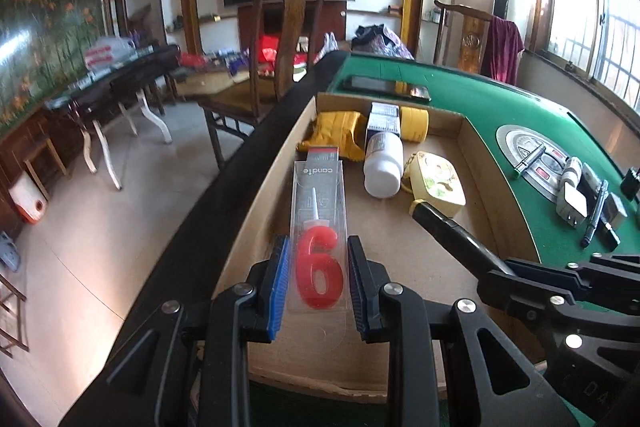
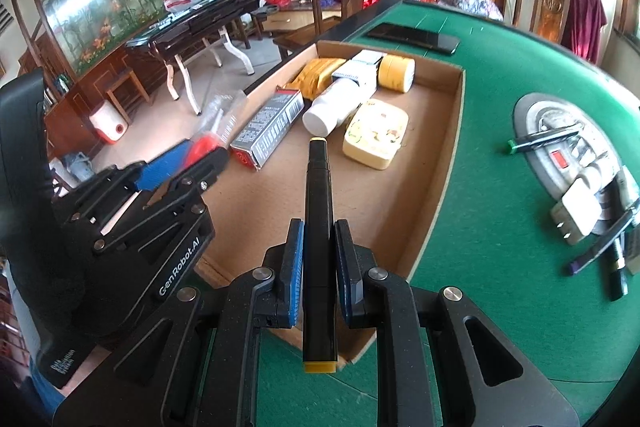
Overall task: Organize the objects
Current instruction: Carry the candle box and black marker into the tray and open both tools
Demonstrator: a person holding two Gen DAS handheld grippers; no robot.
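1. Your left gripper (image 1: 318,279) is clamped on a clear candle pack (image 1: 318,227) holding a red number-six candle (image 1: 320,269); its blue pads (image 1: 280,279) press the pack's two long sides.
2. That pack hangs over the cardboard tray (image 1: 476,163), along the tray's left wall, with the printed header end pointing toward the far end.
3. Your right gripper (image 2: 318,267) is closed around a black marker (image 2: 318,227) with yellow end caps, held lengthwise between the pads over the tray's near edge.
4. In the tray, at the far end, lie a yellow pouch (image 2: 318,75), a white bottle (image 2: 332,109), a roll of yellow tape (image 2: 396,73) and a small box (image 2: 362,67) whose print is too blurred to read.
5. A pale yellow case (image 2: 376,133) sits mid-tray, just beside the bottle; a grey-and-red carton (image 2: 268,131) lies by the left wall.
6. On the green table (image 2: 480,187), right of the tray, pens and a white charger (image 2: 576,213) cluster at the round centre panel (image 2: 532,115); a black phone (image 2: 414,37) lies beyond the tray's far edge.
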